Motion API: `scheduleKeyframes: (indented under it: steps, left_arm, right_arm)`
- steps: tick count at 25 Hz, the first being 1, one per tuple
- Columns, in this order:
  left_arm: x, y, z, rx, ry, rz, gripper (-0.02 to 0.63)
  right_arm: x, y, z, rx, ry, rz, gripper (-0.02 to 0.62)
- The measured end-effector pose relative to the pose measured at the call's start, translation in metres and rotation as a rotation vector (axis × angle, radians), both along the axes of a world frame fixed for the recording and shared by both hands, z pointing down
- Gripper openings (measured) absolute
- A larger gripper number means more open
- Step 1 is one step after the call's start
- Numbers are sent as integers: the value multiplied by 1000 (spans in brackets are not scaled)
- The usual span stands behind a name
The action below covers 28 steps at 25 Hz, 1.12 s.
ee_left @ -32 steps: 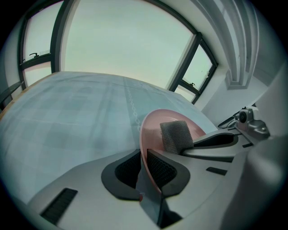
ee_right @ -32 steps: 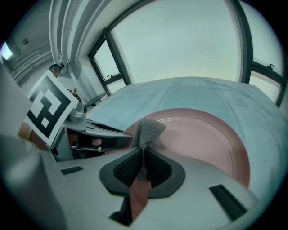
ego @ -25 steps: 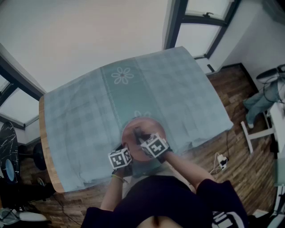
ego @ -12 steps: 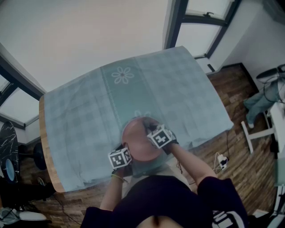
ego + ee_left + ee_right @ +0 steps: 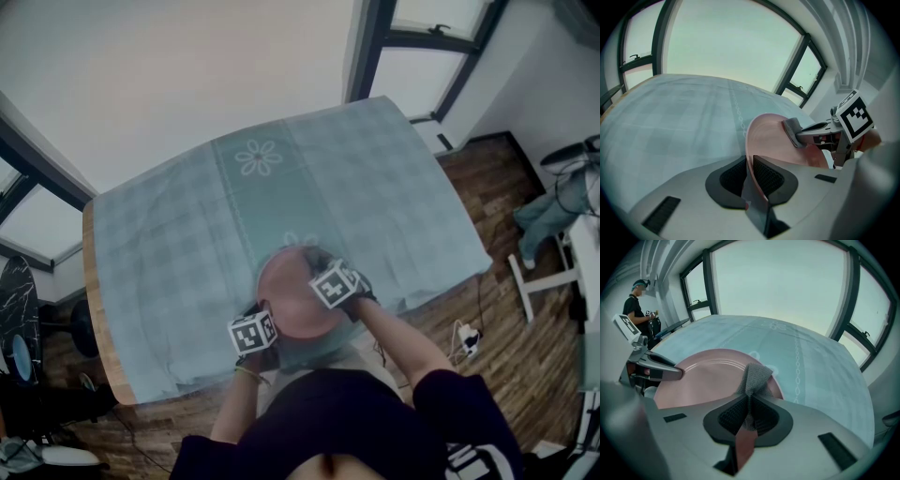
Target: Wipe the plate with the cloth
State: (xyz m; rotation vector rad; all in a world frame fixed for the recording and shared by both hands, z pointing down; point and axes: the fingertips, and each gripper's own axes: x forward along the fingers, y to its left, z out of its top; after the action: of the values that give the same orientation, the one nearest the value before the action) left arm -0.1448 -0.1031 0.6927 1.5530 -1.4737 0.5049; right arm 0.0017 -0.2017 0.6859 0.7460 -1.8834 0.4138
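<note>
A pink plate is tilted up off the checked tablecloth near the table's front edge. My left gripper is shut on the plate's near-left rim; in the left gripper view the rim runs between the two pads of that gripper. My right gripper is shut on a small grey cloth, which it presses on the plate's far-right part. From the left gripper view the cloth lies flat against the plate's face.
The table's wooden edge shows at the left, windows stand behind it. Cables and a power strip lie on the wood floor at the right. A person stands by the window in the right gripper view.
My right gripper has slid with the cloth from the plate's middle toward its far-right rim, leaving more of the plate's face in sight. The left gripper and the plate have kept still.
</note>
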Motion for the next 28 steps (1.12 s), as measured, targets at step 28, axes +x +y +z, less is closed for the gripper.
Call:
scheduleKeyframes:
  steps: [28]
  left_arm:
    - [1,-1,1,5,5,-8,56]
  right_arm:
    - [-35,64,6,-120,-71,-84,32]
